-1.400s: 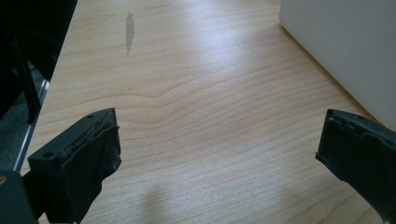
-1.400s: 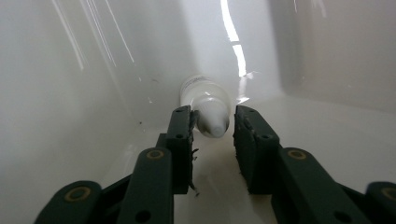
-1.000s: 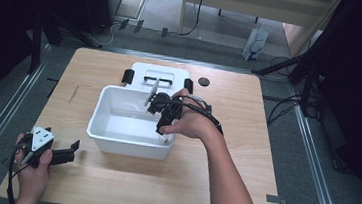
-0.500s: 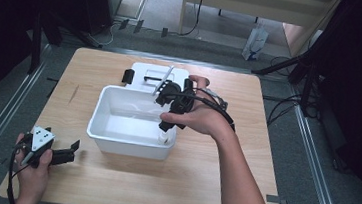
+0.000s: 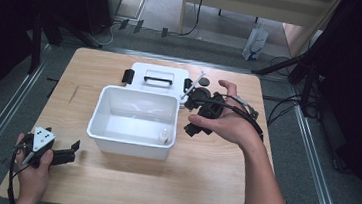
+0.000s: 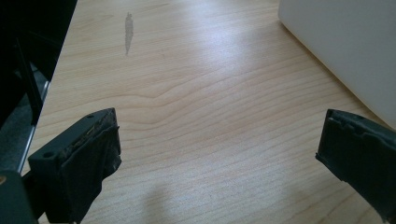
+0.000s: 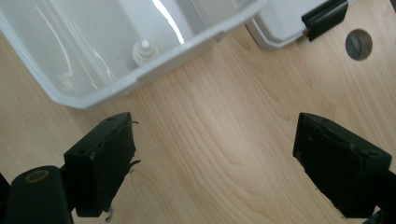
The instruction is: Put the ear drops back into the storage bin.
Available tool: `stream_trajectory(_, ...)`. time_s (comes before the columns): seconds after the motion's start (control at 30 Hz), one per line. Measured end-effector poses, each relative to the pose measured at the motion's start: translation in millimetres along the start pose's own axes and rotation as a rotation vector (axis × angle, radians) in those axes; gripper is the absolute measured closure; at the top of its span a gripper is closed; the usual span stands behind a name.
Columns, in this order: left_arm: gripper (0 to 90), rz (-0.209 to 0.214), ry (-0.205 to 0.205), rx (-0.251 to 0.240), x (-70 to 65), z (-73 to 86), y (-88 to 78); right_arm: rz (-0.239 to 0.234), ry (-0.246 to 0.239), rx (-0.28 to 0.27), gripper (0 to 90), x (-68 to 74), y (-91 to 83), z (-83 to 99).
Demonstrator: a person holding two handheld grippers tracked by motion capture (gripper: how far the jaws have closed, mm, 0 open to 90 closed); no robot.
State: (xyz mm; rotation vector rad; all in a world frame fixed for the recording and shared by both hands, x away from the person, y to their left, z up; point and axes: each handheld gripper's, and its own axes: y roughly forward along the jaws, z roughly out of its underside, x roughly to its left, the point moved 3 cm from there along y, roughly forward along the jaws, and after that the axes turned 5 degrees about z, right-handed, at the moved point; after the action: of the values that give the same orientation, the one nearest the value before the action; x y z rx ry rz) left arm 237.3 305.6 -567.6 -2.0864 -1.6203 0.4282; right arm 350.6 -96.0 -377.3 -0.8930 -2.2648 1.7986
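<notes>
A white plastic bin (image 5: 129,146) stands in the middle of the wooden table. A small white bottle (image 5: 164,137) stands upright inside it, in the near right corner, and the right gripper view shows this bottle (image 7: 144,50) through the bin's rim (image 7: 140,79). My right gripper (image 5: 192,110) hovers just right of the bin. Its jaws have just been opening and stand wide apart over bare wood (image 7: 215,154), with nothing between them. My left gripper (image 5: 69,152) rests at the near left corner, open (image 6: 217,149) and empty, with the bin's wall (image 6: 345,46) ahead on its right.
The bin's white lid (image 5: 159,75) with a black handle and black latches lies flat behind the bin, and one latch end of the lid (image 7: 289,23) is in the right gripper view. A dark round spot (image 7: 358,44) marks the table beside the lid. The table's edges drop to the floor all round.
My right gripper has come out of the bin, moving right and up, with its jaws wider. The small bottle now stands alone in the bin's corner. The left hand stayed put.
</notes>
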Motion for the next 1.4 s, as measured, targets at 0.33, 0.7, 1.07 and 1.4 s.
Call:
stream_trajectory(0.33,0.0,-0.003,0.01,0.0,-1.0,0.1,0.3,0.023,0.088,0.011,12.7,-15.4,13.2,48.3)
stream_trajectory(0.7,0.0,-0.005,0.018,0.002,-2.2,0.1,0.4,0.047,0.182,-0.005,12.7,-22.6,30.3,98.8)
stream_trajectory(1.07,0.0,-0.011,0.024,0.003,-2.7,0.2,0.5,0.06,0.265,-0.053,10.5,-22.4,51.0,147.0)
stream_trajectory(1.4,0.0,-0.018,0.028,-0.002,-2.8,0.3,-0.3,0.071,0.354,-0.161,3.3,-9.1,72.9,196.1)
